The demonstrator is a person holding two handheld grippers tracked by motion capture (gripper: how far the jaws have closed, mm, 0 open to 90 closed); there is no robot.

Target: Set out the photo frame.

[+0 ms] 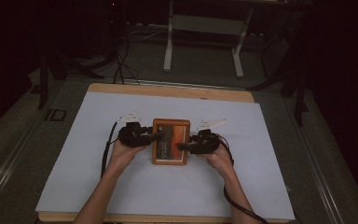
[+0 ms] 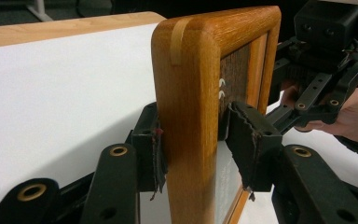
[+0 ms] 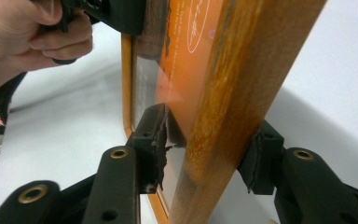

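Both my tongs straddle the wooden picture frame [image 1: 170, 141] — left tongs [image 1: 159, 135] on its left rail, one pad touching the wood and the other standing off, so not clamped; right tongs [image 1: 181, 146] around the right rail, jaws apart with gaps either side. It lies on white paper [image 1: 88, 163] mid-desk [image 1: 168, 91], between my hands.
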